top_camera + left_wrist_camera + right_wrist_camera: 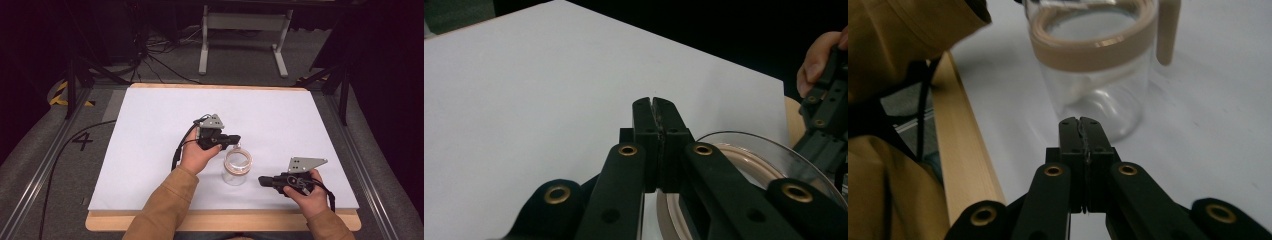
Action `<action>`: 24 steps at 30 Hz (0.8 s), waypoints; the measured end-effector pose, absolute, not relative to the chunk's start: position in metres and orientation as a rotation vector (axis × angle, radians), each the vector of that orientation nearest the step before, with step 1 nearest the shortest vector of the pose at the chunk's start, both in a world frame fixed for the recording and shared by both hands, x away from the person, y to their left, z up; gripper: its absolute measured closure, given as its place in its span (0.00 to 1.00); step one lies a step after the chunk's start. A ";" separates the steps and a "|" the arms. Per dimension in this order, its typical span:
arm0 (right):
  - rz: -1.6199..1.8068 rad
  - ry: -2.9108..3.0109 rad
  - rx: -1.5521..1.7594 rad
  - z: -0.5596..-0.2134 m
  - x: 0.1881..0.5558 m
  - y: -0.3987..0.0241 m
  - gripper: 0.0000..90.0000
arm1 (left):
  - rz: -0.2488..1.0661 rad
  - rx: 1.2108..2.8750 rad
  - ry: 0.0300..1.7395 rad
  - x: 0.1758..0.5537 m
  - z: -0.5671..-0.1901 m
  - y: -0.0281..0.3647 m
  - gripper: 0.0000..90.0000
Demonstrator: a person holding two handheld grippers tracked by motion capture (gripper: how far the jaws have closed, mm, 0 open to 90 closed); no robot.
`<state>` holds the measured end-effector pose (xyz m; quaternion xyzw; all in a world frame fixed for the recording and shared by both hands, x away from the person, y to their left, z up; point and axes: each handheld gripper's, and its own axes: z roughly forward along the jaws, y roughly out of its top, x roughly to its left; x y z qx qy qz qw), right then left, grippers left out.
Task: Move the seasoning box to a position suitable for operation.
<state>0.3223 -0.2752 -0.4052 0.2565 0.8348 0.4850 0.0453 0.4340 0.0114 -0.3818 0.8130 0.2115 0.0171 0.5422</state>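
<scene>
clear glass jar with a tan ring around its rim (237,167) standing on the white table sheet (150,150), just right of the left gripper (235,139), ahead of the right gripper (262,180). both clenched on nothing. likely approach step; next calls for opening jaws.

Both tongs, left (236,138) and right (262,180), are closed and empty.
</scene>
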 end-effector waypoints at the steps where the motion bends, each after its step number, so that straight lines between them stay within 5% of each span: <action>1: 1.508 2.545 0.778 -0.403 0.322 -0.272 1.00 | 0.040 1.930 0.502 0.434 -0.382 0.011 1.00; 24: 1.592 2.522 0.729 -0.394 0.328 -0.240 1.00 | 0.024 1.927 0.516 0.436 -0.384 0.012 1.00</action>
